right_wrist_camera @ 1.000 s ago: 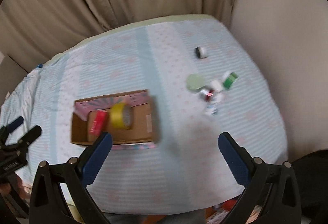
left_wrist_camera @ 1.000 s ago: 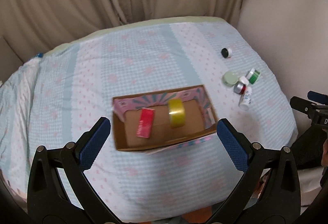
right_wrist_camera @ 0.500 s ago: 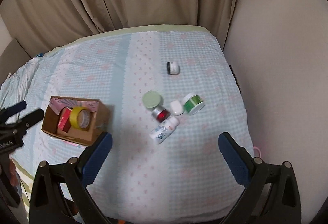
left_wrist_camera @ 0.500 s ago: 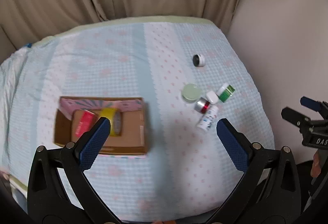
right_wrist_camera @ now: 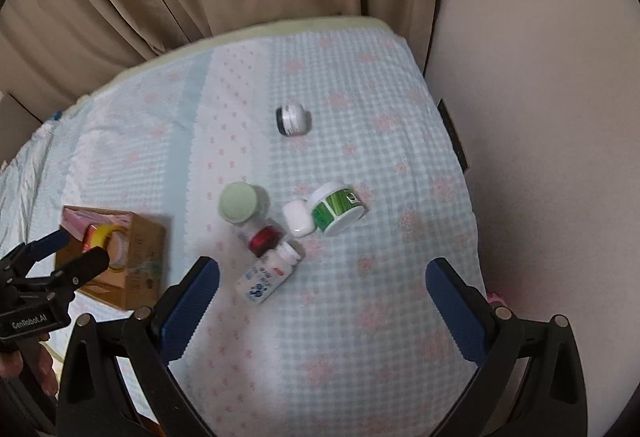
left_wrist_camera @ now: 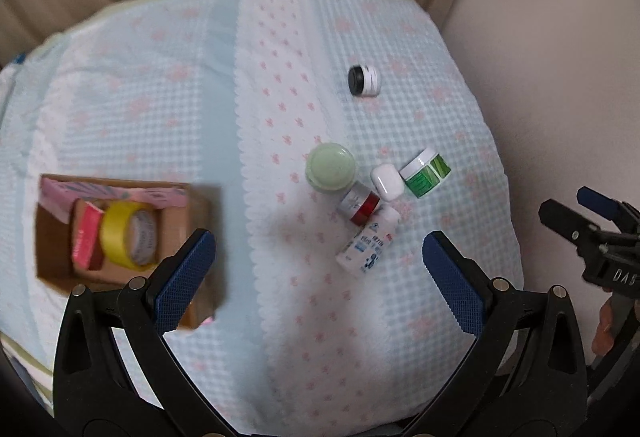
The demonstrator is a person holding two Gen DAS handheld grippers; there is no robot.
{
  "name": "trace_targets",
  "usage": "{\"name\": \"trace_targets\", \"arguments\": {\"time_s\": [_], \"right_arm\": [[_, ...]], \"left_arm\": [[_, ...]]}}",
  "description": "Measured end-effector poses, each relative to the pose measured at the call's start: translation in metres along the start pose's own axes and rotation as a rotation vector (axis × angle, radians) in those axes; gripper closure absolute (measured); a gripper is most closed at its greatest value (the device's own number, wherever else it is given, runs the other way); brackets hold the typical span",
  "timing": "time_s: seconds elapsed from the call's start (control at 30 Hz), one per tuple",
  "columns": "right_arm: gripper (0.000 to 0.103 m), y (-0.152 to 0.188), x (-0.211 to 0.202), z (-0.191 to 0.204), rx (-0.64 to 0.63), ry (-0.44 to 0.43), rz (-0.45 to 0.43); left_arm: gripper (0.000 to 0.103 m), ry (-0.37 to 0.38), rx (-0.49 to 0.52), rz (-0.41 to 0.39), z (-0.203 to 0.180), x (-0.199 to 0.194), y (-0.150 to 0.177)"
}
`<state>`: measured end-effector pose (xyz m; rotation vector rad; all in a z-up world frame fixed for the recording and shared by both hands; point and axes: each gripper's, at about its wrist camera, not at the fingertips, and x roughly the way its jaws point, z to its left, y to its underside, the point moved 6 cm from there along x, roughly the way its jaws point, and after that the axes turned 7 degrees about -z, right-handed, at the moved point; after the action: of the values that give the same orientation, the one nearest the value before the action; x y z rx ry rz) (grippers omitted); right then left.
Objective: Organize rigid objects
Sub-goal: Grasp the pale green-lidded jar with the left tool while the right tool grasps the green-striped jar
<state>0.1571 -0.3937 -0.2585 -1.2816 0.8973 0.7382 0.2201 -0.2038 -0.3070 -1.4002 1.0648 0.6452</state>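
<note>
Left wrist view, cardboard box holding yellow tape roll, pink packet, both grippers' jaws released, empty.

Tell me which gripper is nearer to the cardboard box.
Left. The left gripper hangs open right beside the cardboard box, overlapping it in the right wrist view. The right gripper, also open, sits off past the jars beyond the bed's far edge.

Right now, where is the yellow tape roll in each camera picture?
Left wrist view: the yellow tape roll stands on edge inside the cardboard box, lower left.
Right wrist view: the tape roll peeks from the same box, far left, behind the left hand-held gripper.
Shared landmark: the pale green lid, right of the box.
</note>
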Motion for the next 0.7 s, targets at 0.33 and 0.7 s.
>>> {"name": "trace_targets", "arguments": {"time_s": [0.33, 0.7], "right_arm": [[0.000, -0.012, 0.103, -0.020, -0.077, -0.034, 0.125], [0.000, -0.009, 0.202, -0.019, -0.294, -0.043, 0.289]], "left_arm": [[0.000, -0.015, -0.023, 0.176, -0.014, 0.127, -0.011], [0.000, -0.032, -0.059, 0.307, -0.013, 0.226, -0.006]]}}
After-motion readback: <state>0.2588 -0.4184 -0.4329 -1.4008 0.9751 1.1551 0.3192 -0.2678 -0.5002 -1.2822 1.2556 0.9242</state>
